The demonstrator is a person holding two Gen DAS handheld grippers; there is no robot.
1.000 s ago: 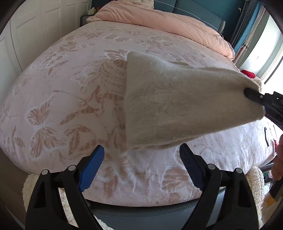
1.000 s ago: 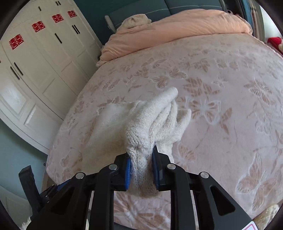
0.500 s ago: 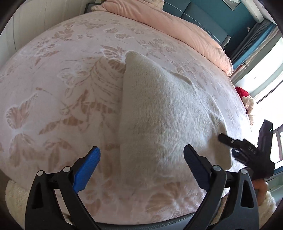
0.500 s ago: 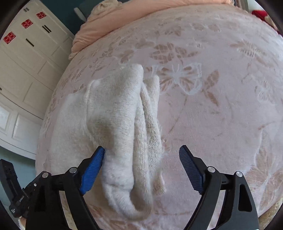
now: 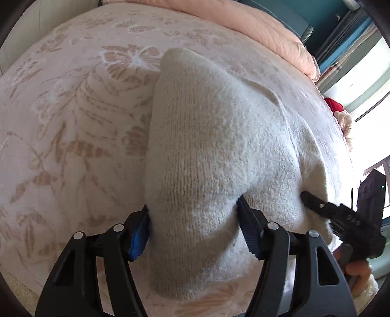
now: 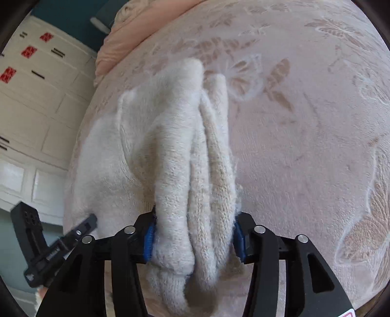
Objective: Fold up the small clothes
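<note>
A cream knitted garment (image 5: 214, 151) lies folded on the pink patterned bedspread (image 5: 61, 122). My left gripper (image 5: 195, 226) has its blue pads on either side of the garment's near left edge, partly closed and pressing into the knit. My right gripper (image 6: 193, 239) sits around the bunched near right edge of the garment (image 6: 180, 136), its pads touching the folds on both sides. The right gripper also shows in the left wrist view (image 5: 341, 214), and the left gripper in the right wrist view (image 6: 56, 248).
A peach duvet (image 5: 256, 22) lies at the head of the bed. White wardrobe doors (image 6: 31, 102) stand on the left side. A red item (image 5: 334, 104) and a window are on the right.
The right gripper let go of the garment, laid it down, and now closes around its edge again. The left gripper moved forward and its jaws narrowed onto the garment's left edge.
</note>
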